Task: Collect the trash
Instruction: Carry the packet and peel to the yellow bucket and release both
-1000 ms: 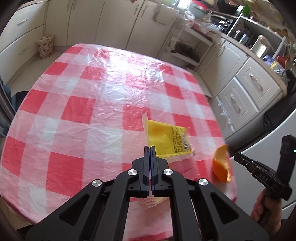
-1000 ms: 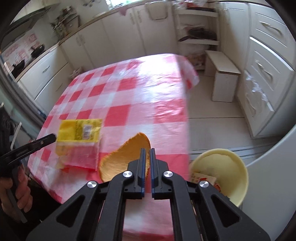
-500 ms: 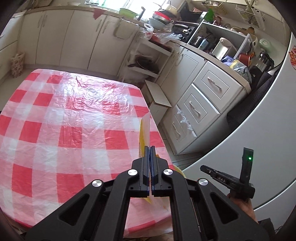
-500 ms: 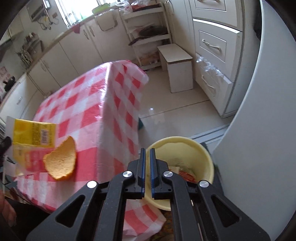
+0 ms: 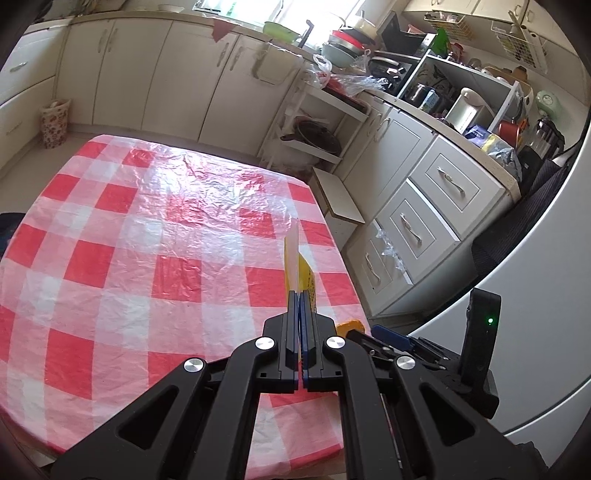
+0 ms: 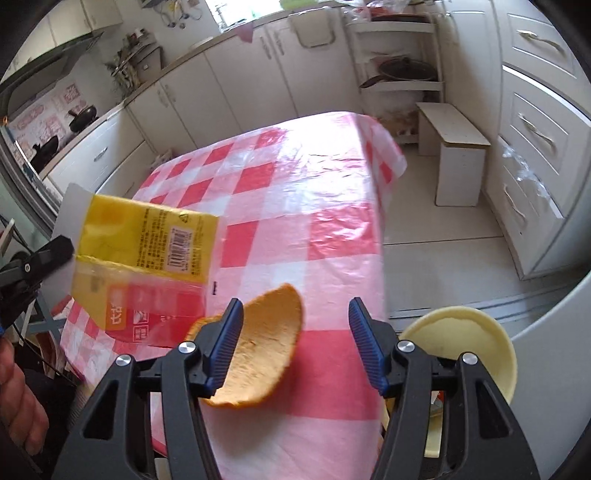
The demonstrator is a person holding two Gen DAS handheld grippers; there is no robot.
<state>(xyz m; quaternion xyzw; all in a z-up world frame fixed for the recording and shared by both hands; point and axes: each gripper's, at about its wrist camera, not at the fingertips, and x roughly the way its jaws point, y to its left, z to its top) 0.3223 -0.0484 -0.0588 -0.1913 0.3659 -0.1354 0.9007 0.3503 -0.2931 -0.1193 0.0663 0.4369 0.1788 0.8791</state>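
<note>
Left gripper (image 5: 299, 295): jaws fully closed on the edge of a yellow plastic wrapper (image 6: 147, 236), which hangs clear above the table's near edge. Right gripper (image 6: 295, 317): jaws have just been opening and stand about half apart; the orange peel (image 6: 258, 354) lies between them on the checked tablecloth (image 6: 288, 199), near the table's near right corner, not pinched. A yellow bin (image 6: 476, 339) stands on the floor just beyond that corner.

Cream kitchen cabinets (image 5: 229, 85), pale tiled floor (image 6: 454, 225), small white stool (image 6: 458, 162), open shelf rack (image 5: 314, 125), daylit window (image 5: 258, 11).
</note>
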